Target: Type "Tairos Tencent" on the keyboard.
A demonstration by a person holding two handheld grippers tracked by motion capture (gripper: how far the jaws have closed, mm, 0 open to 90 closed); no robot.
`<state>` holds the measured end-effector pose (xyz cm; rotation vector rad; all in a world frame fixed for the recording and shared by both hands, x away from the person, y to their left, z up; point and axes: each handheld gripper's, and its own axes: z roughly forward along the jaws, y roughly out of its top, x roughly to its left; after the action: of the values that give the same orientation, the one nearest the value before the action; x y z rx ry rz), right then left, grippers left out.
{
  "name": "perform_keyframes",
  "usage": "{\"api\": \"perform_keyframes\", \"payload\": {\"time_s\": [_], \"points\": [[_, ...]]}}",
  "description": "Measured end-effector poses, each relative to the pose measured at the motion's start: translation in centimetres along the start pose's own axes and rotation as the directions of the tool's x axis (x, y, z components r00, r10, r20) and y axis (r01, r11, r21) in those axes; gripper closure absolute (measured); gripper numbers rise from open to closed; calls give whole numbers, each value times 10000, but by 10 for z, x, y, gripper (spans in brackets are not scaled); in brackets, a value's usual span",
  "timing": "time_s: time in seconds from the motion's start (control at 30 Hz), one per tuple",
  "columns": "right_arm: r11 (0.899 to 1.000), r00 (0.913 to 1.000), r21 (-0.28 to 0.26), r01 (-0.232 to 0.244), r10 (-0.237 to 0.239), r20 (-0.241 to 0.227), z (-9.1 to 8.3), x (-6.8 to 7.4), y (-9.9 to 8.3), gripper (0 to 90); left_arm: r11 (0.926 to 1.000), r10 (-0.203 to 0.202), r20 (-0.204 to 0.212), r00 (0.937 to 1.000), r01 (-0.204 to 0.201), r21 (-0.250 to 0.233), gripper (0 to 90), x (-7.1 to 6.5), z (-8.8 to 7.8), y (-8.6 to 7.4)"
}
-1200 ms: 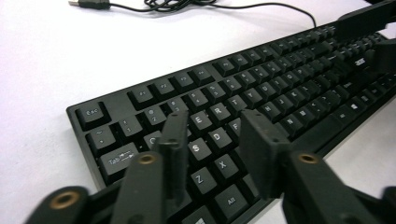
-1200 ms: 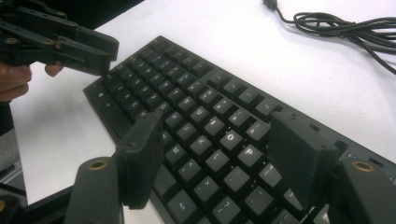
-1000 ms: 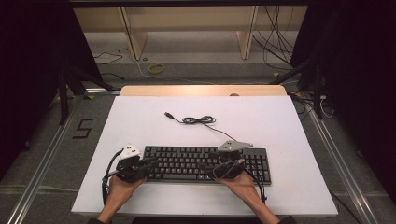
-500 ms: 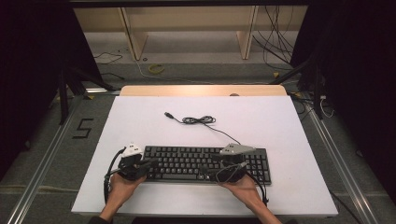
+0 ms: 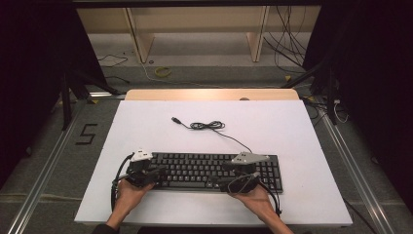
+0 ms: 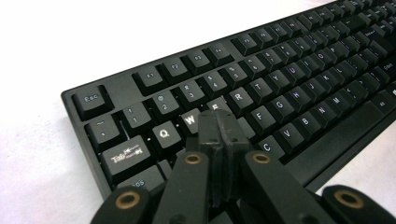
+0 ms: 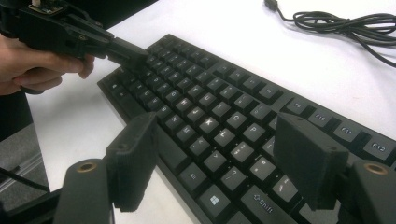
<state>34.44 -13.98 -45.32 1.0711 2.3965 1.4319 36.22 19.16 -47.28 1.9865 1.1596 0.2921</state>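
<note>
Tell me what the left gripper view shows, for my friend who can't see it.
The left gripper's two black jaws are shut together, tips over the lettered keys of a black plastic computer keyboard near W and E. The keyboard lies on a white table.

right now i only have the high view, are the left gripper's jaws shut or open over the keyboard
Observer: Shut. In the left gripper view the left gripper has its two pads pressed flat together, nothing between them.
Operator: which key is the tip at
Observer: It is over the keyboard near the E key, between W and R; whether it presses a key I cannot tell.
Operator: and the right one
Observer: The right gripper stands wide open above the keys near the right Shift key, with no key clamped between its pads.
Operator: cable in the way
Observer: No, the coiled cable lies on the table beyond the keyboard.
</note>
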Motion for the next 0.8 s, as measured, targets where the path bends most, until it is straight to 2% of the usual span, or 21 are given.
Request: {"api": "perform_keyframes", "payload": {"time_s": [0.53,0.6,0.7,0.8], "points": [[10000,10000,-64,-42,42,-4,-2,1,-1,312,9997,74,48,10000,-75,233,889,-2,9,1],[10000,10000,-78,-47,47,-19,-2,1,-1,311,9992,104,-15,9999,-103,396,890,-2,10,0],[9999,10000,-99,-38,38,-1,-3,0,-1,311,9993,88,86,9999,-91,372,891,-3,12,-1],[9999,10000,-98,-65,65,2,-4,0,-2,311,9995,53,-19,10000,-53,302,891,-5,12,-2]]}}
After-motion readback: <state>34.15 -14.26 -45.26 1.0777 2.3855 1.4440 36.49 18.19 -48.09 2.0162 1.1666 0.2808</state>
